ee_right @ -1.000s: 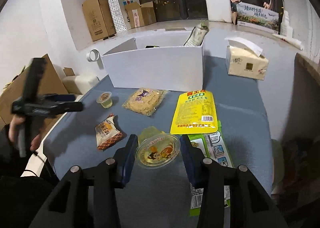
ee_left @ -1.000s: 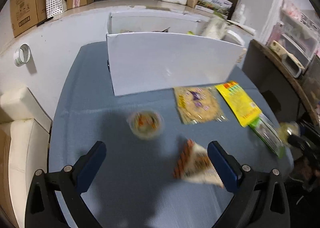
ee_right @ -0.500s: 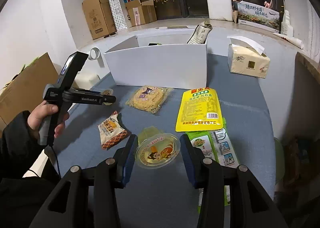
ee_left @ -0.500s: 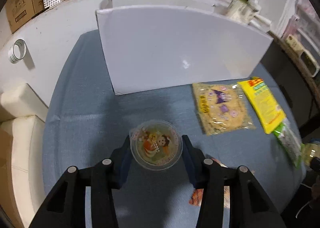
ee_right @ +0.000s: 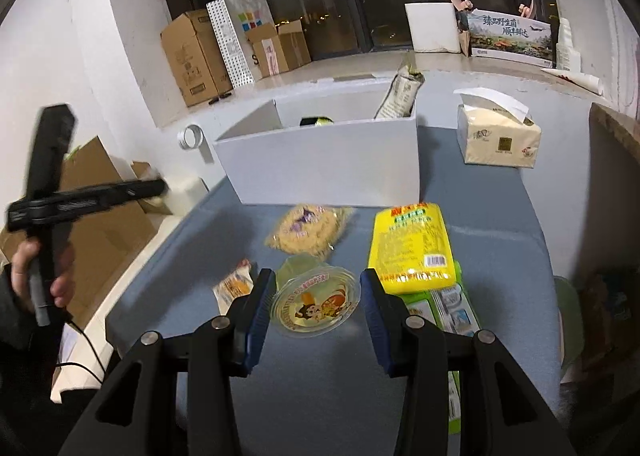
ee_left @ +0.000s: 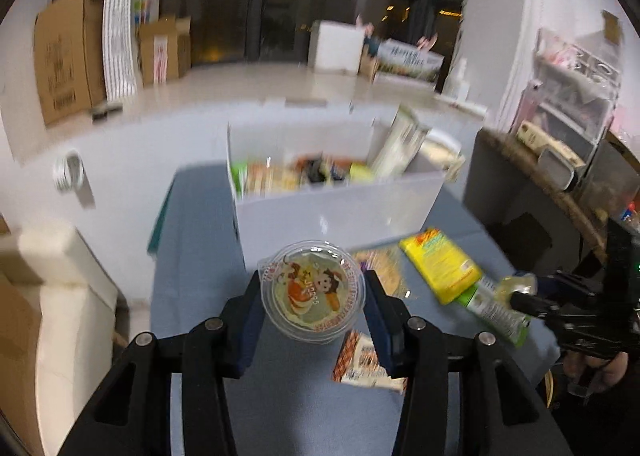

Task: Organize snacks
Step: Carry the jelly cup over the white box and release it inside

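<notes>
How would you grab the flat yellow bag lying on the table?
The yellow bag lies flat on the blue table, so there is no side wall to squeeze. Probably best to come from above, tilted down, and pinch its far short edge near the white box, where nothing overlaps it. Its near end rests on the green packet, which would crowd the jaws.

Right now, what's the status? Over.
Left hand-held gripper shut on jelly cup, lifted. Right hand-held gripper shut on second jelly cup. White box ahead, unobstructed.
</notes>
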`<state>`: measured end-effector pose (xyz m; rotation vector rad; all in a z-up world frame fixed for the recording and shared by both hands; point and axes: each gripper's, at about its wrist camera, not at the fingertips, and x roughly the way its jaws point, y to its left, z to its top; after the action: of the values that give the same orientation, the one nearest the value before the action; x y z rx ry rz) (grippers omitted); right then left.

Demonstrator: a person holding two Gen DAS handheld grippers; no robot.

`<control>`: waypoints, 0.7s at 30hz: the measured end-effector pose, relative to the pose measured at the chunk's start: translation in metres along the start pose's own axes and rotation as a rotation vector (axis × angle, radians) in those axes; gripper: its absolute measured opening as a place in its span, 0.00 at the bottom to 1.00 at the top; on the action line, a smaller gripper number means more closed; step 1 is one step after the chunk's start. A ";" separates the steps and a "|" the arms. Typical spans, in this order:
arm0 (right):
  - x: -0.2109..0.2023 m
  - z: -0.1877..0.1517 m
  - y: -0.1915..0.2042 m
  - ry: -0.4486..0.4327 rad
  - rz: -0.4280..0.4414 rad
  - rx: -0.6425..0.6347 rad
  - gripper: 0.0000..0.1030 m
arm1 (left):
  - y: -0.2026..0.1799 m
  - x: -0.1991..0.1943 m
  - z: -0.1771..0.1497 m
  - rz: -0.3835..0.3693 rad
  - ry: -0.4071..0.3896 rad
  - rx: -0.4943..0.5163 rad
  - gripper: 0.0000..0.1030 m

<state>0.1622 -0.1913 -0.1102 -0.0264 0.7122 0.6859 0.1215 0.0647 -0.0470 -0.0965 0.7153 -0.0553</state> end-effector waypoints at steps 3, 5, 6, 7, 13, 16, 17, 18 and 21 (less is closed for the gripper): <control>0.002 0.018 0.006 -0.023 -0.009 -0.019 0.46 | -0.003 -0.004 0.023 0.010 -0.047 0.034 0.50; 0.005 0.039 0.010 -0.052 -0.003 -0.035 0.46 | -0.002 0.002 0.042 0.025 -0.061 0.047 0.50; 0.007 0.052 0.012 -0.066 -0.007 -0.046 0.46 | 0.001 0.008 0.054 0.026 -0.067 0.039 0.50; 0.010 0.070 0.015 -0.086 -0.015 -0.063 0.46 | 0.009 0.010 0.062 0.025 -0.070 0.033 0.50; 0.047 0.157 0.019 -0.128 -0.040 -0.071 0.46 | 0.030 0.072 0.116 0.059 -0.058 -0.026 0.50; 0.075 0.194 0.017 -0.116 -0.089 -0.088 0.46 | 0.041 0.104 0.130 0.067 -0.030 -0.064 0.50; 0.082 0.202 0.015 -0.107 -0.084 -0.092 0.46 | 0.044 0.114 0.132 0.062 -0.018 -0.076 0.50; 0.089 0.209 0.014 -0.102 -0.080 -0.093 0.46 | 0.047 0.122 0.133 0.054 -0.012 -0.085 0.50; 0.104 0.220 0.008 -0.076 -0.108 -0.083 0.46 | 0.055 0.143 0.134 0.059 0.015 -0.108 0.56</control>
<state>0.3454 -0.0708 -0.0035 -0.1134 0.6046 0.6093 0.3179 0.1171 -0.0458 -0.1789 0.7356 0.0391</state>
